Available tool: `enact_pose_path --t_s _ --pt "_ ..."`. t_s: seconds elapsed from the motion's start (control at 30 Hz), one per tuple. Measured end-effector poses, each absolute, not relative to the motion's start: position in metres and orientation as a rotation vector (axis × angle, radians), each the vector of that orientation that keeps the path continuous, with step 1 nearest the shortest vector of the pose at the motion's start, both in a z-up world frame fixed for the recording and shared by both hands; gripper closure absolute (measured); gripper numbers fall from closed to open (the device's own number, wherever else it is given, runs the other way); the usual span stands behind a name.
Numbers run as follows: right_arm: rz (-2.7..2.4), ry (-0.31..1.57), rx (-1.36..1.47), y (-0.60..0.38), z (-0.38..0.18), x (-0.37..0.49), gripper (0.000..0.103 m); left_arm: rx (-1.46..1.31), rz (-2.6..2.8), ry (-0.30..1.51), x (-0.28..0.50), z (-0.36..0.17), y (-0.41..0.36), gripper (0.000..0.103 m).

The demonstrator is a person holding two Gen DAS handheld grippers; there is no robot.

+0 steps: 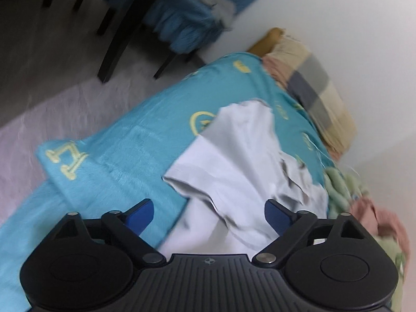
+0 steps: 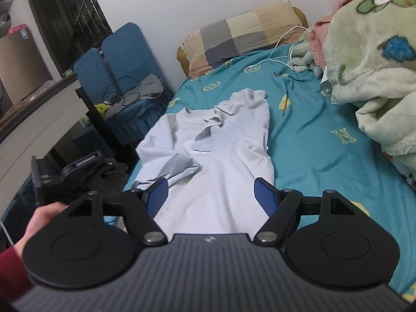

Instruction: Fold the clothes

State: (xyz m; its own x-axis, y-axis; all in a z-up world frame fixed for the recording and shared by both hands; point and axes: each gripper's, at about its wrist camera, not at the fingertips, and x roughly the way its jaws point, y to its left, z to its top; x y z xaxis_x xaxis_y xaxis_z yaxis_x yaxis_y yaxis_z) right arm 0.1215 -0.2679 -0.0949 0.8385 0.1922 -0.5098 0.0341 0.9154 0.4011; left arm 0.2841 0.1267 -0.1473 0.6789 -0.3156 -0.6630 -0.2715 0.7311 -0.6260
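Right wrist view: the pale grey shirt lies stretched lengthwise on the teal bedsheet, collar end toward the checked pillow, one sleeve crumpled at its left edge. The right tongs are spread wide, blue pads either side of the shirt's near end, nothing pinched. A white cable trails across the sheet near the pillow, and a green and pink fleece blanket is heaped on the right. Over on the left wrist view, blurred, the left tongs are also spread, empty, hanging above the shirt, with the sleeve opening just ahead of the pads. Beyond the bed a blue-covered chair stands on the floor.
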Motion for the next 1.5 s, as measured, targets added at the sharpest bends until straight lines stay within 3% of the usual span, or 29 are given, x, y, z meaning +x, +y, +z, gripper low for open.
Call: enact_pose_path --t_s 0.13,0.23,0.3,0.33,0.4,0.67,0.77,1.0,1.17,1.23,1.4,1.5 --pt "0.083 0.599 0.438 -0.274 -0.109 0.139 0.028 -0.789 -0.004 0.804 0.306 -0.162 0.126 0.017" --pt "0.081 0.620 0.469 -0.280 -0.118 0.151 0.028 -0.777 -0.016 0.807 0.319 -0.165 0.123 0.049" --pt "0.079 0.627 0.481 -0.282 -0.121 0.154 0.028 -0.748 -0.030 0.828 0.327 -0.163 0.116 0.088" --pt "0.079 0.629 0.490 -0.284 -0.121 0.153 0.028 -0.717 -0.033 0.832 0.331 -0.159 0.111 0.096" --pt "0.081 0.625 0.507 -0.285 -0.119 0.150 0.028 -0.639 -0.045 0.792 0.336 -0.144 0.101 0.099" --pt "0.058 0.594 0.533 -0.291 -0.109 0.137 0.028 -0.238 -0.209 0.619 0.377 -0.051 0.002 0.100" --pt "0.052 0.596 0.546 -0.294 -0.111 0.139 0.028 -0.105 -0.278 0.622 0.402 -0.039 -0.054 0.100" --pt "0.020 0.628 0.601 -0.309 -0.127 0.148 0.028 0.157 -0.381 0.698 0.444 -0.085 -0.174 0.101" --pt "0.015 0.656 0.607 -0.313 -0.142 0.156 0.028 0.187 -0.375 0.778 0.460 -0.141 -0.189 0.100" --pt "0.013 0.669 0.607 -0.314 -0.148 0.161 0.028 0.154 -0.384 0.793 0.460 -0.152 -0.178 0.095" --pt "0.019 0.687 0.620 -0.316 -0.159 0.172 0.028 0.109 -0.395 0.764 0.427 -0.133 -0.144 0.057" --pt "0.024 0.674 0.606 -0.314 -0.158 0.173 0.028 0.102 -0.392 0.744 0.386 -0.109 -0.113 0.048"
